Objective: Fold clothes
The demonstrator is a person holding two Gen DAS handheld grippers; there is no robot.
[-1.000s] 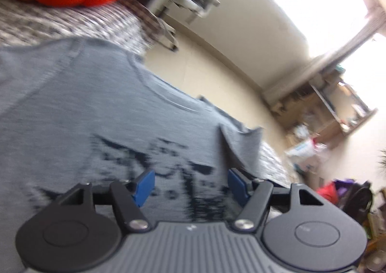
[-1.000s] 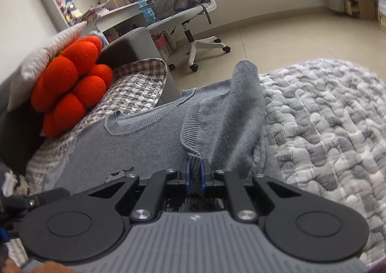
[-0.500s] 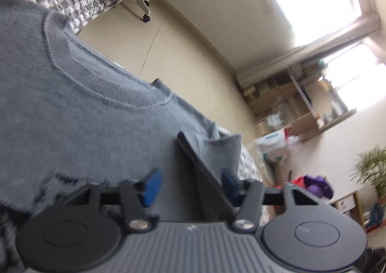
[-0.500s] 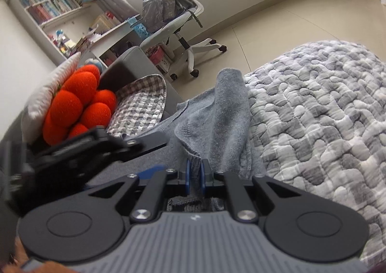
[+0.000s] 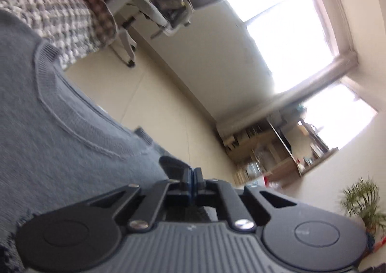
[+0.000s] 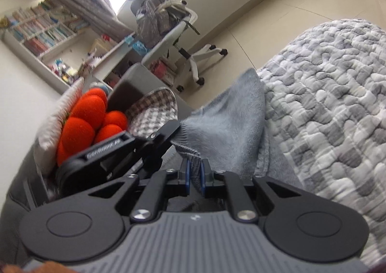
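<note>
A grey knit sweater (image 5: 60, 133) lies spread on a quilted bed, its ribbed neckline facing the floor side. In the right wrist view its raised sleeve (image 6: 231, 128) stands up from the quilt. My left gripper (image 5: 192, 176) is shut on the sleeve's cuff edge; it also shows in the right wrist view (image 6: 178, 126), pinching the cuff. My right gripper (image 6: 195, 171) is shut on the same sleeve's ribbed cuff, just below the left one.
A grey quilted bedspread (image 6: 325, 104) covers the bed on the right. Orange round cushions (image 6: 84, 123) and a checked pillow (image 6: 154, 109) lie at the head. A white office chair (image 6: 173, 31) stands on the tiled floor beyond. Bookshelves line the walls.
My left gripper moved from over the sweater's chest to the raised sleeve and shut on its cuff. My right gripper kept its hold and lifted slightly.
</note>
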